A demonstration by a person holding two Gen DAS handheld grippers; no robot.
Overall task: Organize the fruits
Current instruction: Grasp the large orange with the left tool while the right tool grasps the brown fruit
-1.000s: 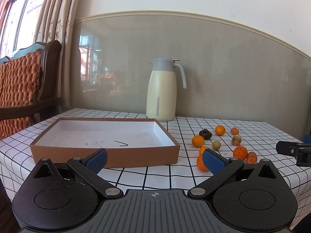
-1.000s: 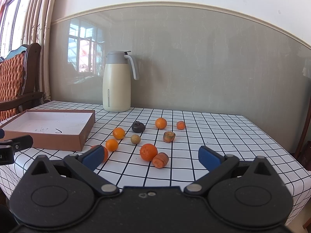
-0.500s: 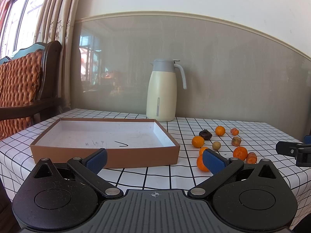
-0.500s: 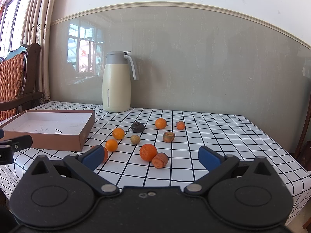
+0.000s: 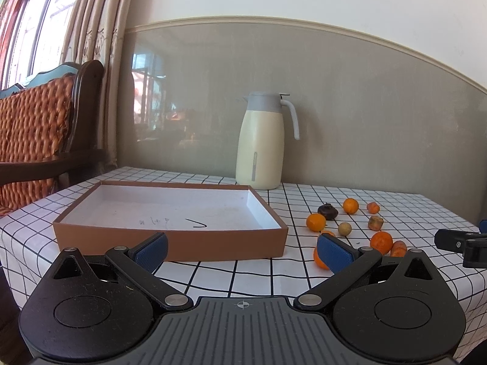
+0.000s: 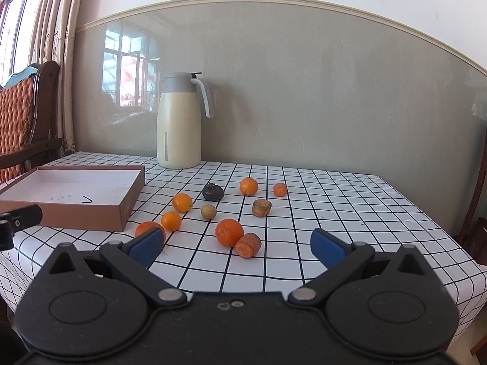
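The surface [image 6: 334, 213] is wearing a white cloth with a black grid. The box [image 5: 170, 240] is showing brown walls and a white inside with black scribbles. Several oranges [image 6: 182, 202] are glowing bright orange beside a dark brown fruit [image 6: 213, 192] and a small tan one [image 6: 208, 211]. The jug [image 6: 179, 127] is showing a cream body under a grey lid with a white handle. Both tools are showing black bodies with blue pads [image 6: 144, 243]. The chair [image 5: 33, 127] is showing orange weave in dark wood.

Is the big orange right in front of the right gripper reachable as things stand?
Probably yes: the right gripper is open, and the big orange lies ahead of it on the tablecloth, though a carrot piece touches it.
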